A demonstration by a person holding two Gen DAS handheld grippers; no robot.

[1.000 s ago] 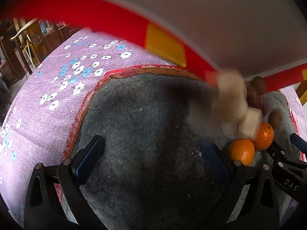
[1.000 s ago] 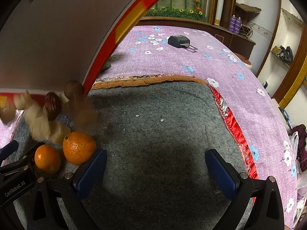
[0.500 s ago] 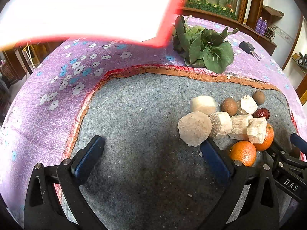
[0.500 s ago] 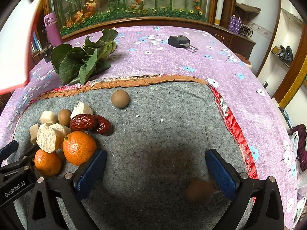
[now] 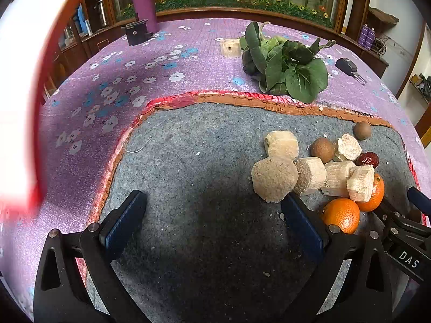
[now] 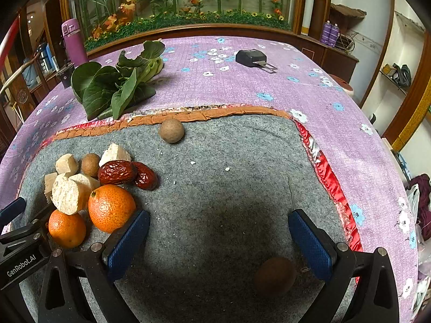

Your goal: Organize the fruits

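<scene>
A pile of food lies on the grey felt mat [image 5: 188, 161]: two oranges [image 6: 111, 207] [image 5: 340, 215], two red dates [image 6: 117, 172], brown round longans [image 6: 171, 130] [image 5: 322, 146], and several pale chunks [image 5: 274, 179]. One brown fruit [image 6: 274, 274] lies close in front of my right gripper. My left gripper [image 5: 212, 223] is open and empty, with the pile at its right finger. My right gripper [image 6: 219, 239] is open and empty, with the oranges at its left finger.
A leafy green vegetable [image 5: 285, 64] lies on the purple flowered cloth [image 5: 107, 86] behind the mat. A purple bottle [image 5: 142, 0], a black holder [image 5: 136, 31], a pale cube [image 5: 229, 48] and a black device [image 6: 252, 58] stand farther back. A red-and-white object [image 5: 18, 107] blurs at left.
A red-and-white container that covered the view has swung away to the left. The food it dropped has settled on the mat. One brown fruit rolled close to my right gripper.
</scene>
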